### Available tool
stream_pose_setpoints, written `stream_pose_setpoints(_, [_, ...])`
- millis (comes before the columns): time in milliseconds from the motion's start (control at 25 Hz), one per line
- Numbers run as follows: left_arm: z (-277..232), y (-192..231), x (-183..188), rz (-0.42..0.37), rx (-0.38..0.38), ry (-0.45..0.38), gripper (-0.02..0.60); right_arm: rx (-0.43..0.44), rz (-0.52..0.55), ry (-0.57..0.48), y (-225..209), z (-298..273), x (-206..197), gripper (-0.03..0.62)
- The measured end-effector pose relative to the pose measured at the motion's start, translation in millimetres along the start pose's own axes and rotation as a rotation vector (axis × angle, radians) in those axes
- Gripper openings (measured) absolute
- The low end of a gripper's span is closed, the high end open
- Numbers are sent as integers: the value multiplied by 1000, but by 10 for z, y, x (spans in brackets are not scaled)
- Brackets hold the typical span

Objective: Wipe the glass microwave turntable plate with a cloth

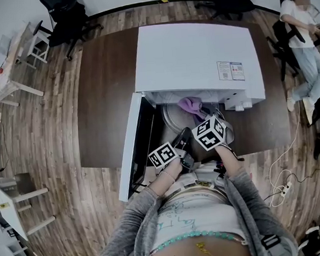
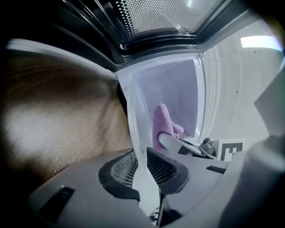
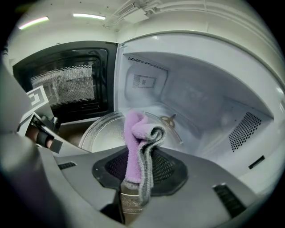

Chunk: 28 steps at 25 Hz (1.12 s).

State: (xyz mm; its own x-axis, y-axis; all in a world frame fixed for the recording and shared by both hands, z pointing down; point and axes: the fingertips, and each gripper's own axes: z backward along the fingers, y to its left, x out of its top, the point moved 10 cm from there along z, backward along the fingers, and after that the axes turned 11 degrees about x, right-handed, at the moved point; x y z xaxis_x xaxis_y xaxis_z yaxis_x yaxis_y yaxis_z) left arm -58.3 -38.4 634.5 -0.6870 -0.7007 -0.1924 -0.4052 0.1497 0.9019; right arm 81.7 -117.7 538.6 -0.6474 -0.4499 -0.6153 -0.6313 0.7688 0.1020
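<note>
Only the left gripper view shows the left gripper clamped on the near rim of the glass plate. The right gripper view shows the right gripper pinching a purple cloth just above the plate, at the open mouth of the microwave.

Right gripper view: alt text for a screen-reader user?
The right tongs clamp a folded pink-and-grey cloth over a glass plate at the mouth of an open white microwave. Its dark door stands open at left.
</note>
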Motion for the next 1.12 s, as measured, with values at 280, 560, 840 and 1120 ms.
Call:
stream_pose_setpoints(280, [4, 33, -16, 13, 4, 14, 60, -28, 55, 21, -118, -105, 150, 123])
stream_pose_setpoints(560, [3, 40, -17, 8, 9, 19, 60, -39, 106, 49, -167, -297, 315, 124])
stream_pose_setpoints(840, [-13, 68, -27, 14, 13, 27, 61, -217, 205, 97, -194, -454, 422, 124])
stream_pose_setpoints(1120, [-28, 71, -32, 2, 6, 30, 61, -245, 276, 153, -221, -602, 454, 124])
